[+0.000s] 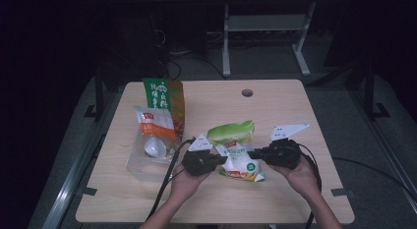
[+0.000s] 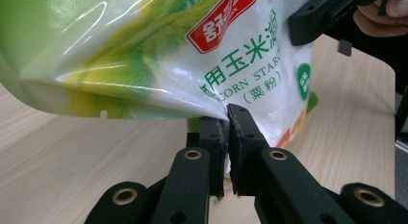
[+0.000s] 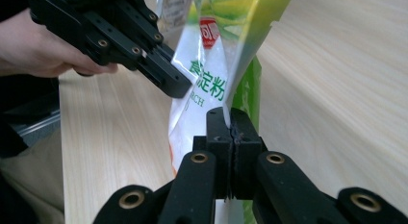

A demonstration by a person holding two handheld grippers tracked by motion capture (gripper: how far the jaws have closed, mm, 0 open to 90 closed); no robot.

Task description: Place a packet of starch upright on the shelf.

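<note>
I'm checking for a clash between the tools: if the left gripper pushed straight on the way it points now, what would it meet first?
The corn starch bag it already pinches; beyond that, probably the right gripper clamped on the bag's opposite edge, though depth is unclear.

Corn starch bag [image 2: 159, 65] cut off at frame top.

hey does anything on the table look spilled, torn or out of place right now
Nothing looks spilled or torn. The corn starch bag is intact, pinched at opposite edges by the left claw and right claw. Two more packets lean in the clear bin, which looks deliberate.
</note>
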